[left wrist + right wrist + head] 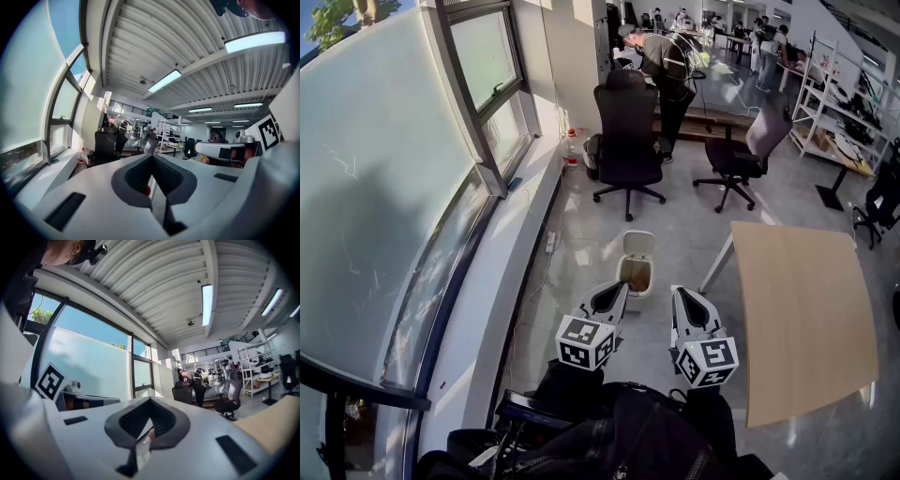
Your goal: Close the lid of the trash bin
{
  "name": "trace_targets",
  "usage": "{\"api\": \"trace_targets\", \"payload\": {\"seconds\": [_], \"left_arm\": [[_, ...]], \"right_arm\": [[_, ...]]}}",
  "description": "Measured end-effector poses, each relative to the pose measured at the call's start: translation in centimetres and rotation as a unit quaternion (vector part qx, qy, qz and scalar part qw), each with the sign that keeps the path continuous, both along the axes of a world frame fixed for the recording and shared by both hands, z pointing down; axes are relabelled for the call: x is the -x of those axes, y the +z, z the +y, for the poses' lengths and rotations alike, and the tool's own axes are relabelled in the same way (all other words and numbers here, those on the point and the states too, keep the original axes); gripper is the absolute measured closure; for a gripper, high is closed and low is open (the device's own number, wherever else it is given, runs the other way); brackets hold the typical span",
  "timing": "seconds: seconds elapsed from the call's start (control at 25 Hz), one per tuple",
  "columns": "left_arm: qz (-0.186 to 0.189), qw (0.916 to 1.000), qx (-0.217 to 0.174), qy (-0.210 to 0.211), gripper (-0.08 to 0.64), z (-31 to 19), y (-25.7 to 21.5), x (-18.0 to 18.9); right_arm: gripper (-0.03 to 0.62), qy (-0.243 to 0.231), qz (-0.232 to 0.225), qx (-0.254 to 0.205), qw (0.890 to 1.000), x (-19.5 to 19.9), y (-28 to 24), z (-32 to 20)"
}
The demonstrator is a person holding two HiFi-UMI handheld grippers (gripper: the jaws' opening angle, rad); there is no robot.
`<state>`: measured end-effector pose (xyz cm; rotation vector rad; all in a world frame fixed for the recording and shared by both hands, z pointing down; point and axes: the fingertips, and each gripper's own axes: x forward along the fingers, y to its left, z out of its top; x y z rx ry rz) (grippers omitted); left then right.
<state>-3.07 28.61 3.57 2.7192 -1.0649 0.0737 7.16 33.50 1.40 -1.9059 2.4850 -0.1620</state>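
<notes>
A small white trash bin (635, 275) stands on the floor ahead of me, its lid (638, 244) tipped up and back so the brown inside shows. My left gripper (615, 291) is held just short of the bin, slightly to its left, jaws shut with nothing between them. My right gripper (682, 296) is to the bin's right, also shut and empty. Neither touches the bin. The left gripper view shows only its shut jaws, left gripper (151, 157), pointing at the room and ceiling. The right gripper (150, 402) likewise; the bin is in neither.
A light wooden table (802, 319) stands close on the right. A window ledge (511, 272) and big windows run along the left. Two office chairs (628, 131) (741, 150) stand beyond the bin, and a person (661, 56) bends over a desk at the back.
</notes>
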Motion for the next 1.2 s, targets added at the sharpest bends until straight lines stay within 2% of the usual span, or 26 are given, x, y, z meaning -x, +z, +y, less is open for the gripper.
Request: {"api": "trace_targets", "payload": {"seconds": [0.52,0.72,1.2], "left_arm": [[-0.005,0.9999,0.002,-0.014,0.558,-0.2,0.5,-0.9],[-0.009,0.9995,0.009,-0.029,0.558,0.0,1.2,-0.7],[-0.045,0.9961,0.044,-0.062,0.558,0.3,6.8,-0.2]], "right_arm": [[0.588,-0.014,-0.002,-0.002,1.0,-0.8,0.1,-0.2],[0.588,-0.038,-0.015,-0.008,0.999,-0.5,0.4,0.2],[0.588,-0.044,-0.045,0.06,0.996,-1.4,7.2,0.8]]}}
